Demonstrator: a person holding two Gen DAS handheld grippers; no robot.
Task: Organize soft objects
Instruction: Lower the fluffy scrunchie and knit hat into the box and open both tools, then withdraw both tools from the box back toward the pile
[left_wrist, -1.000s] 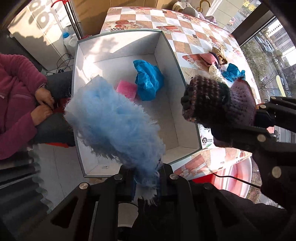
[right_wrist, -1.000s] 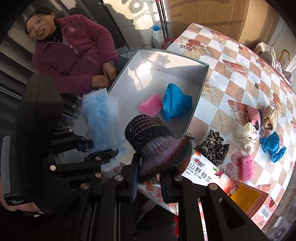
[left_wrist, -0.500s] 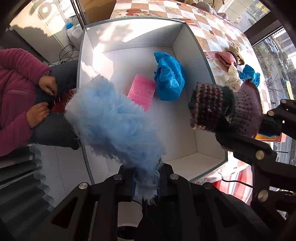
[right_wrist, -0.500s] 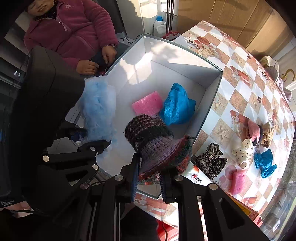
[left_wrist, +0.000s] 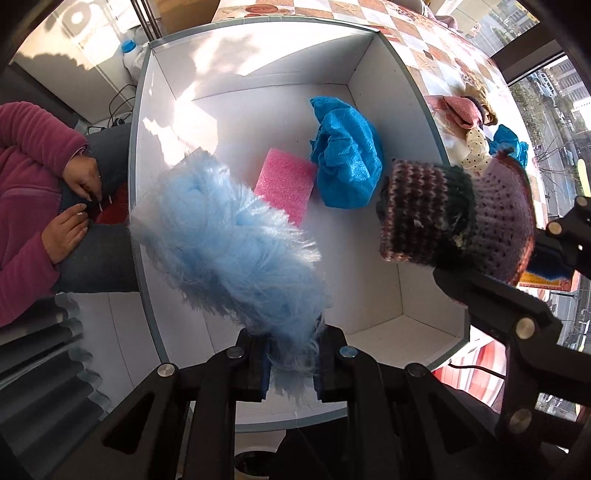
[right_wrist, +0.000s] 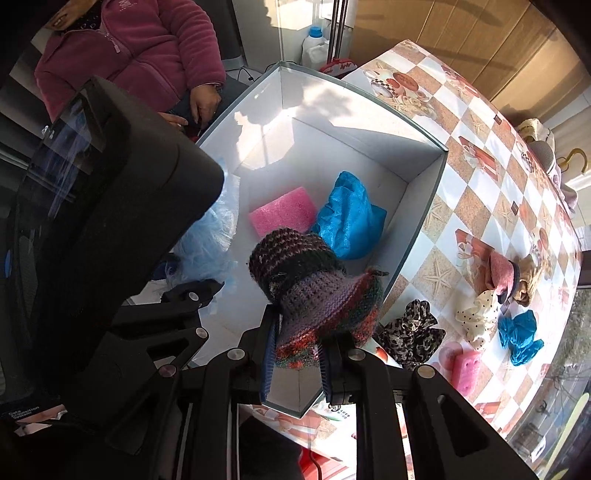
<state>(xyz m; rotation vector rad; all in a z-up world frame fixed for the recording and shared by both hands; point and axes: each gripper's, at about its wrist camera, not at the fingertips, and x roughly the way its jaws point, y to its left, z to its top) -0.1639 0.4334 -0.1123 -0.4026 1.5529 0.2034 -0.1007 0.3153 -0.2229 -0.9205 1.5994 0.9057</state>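
Left gripper (left_wrist: 291, 369) points down over the white box (left_wrist: 147, 192), jaws clenched on the base of a fluffy blue duster (left_wrist: 229, 243) that hangs above the box floor. Right gripper (right_wrist: 297, 360) beside it, jaws clamped on the brim of a knit hat (right_wrist: 314, 284), held over the box's near corner. Inside the box: pink foam (left_wrist: 286, 184) touching a crumpled blue bag (left_wrist: 347, 166). On the checkered bench (right_wrist: 480, 177) right of the box: leopard scrunchie (right_wrist: 412, 332), polka-dot cloth (right_wrist: 476, 314), another blue bag (right_wrist: 519, 332), pink sponge (right_wrist: 465, 371), plus a pink and tan bundle, maybe slippers (right_wrist: 511, 275). A person in a magenta fleece (right_wrist: 125, 48) sits past the box
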